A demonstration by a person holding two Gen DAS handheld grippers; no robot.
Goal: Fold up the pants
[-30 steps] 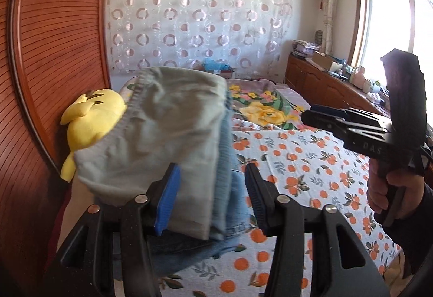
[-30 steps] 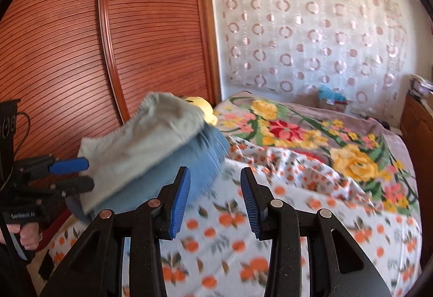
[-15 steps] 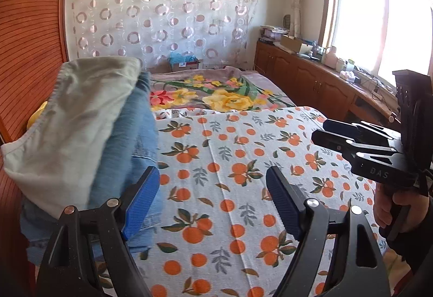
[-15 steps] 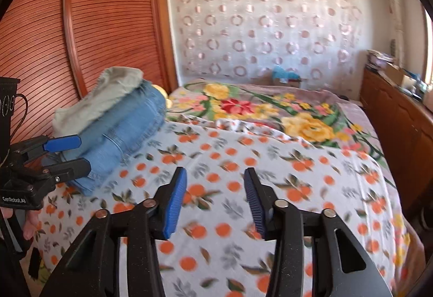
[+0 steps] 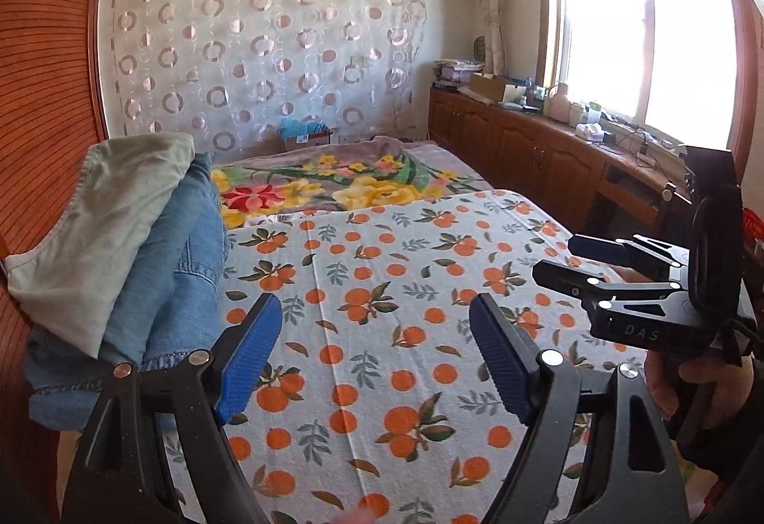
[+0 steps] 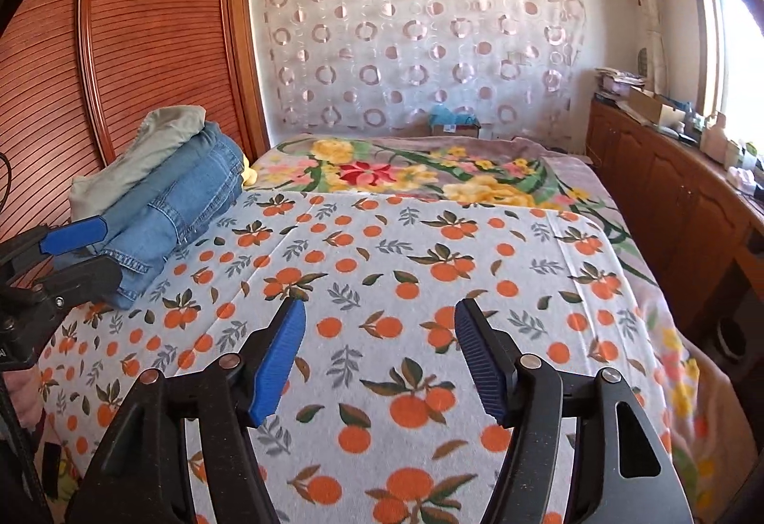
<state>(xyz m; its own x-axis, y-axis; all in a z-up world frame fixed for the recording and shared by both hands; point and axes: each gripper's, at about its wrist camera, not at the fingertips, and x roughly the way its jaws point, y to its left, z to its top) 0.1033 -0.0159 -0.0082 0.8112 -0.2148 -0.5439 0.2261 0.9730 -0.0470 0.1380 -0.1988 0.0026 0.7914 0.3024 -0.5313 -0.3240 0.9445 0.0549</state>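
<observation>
Pants stacked, both claws empty

Folded denim pants (image 6: 176, 208) lay stacked at the left edge of the orange-print bedspread (image 6: 382, 266), a grey-green garment (image 6: 138, 156) on top, beside the wooden wardrobe (image 6: 143, 37). The left gripper (image 5: 372, 352) gaped wide, released. The right gripper (image 6: 379, 357) was opening, nothing between its jaws.

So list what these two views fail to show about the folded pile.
- Bottom of the folded pile: left wrist view, the left hand-held gripper covers its lower edge.
- Near end of the pile: right wrist view, the left gripper's fingers stand in front.
- Yellow object behind the pile: mostly hidden, unidentifiable.
</observation>
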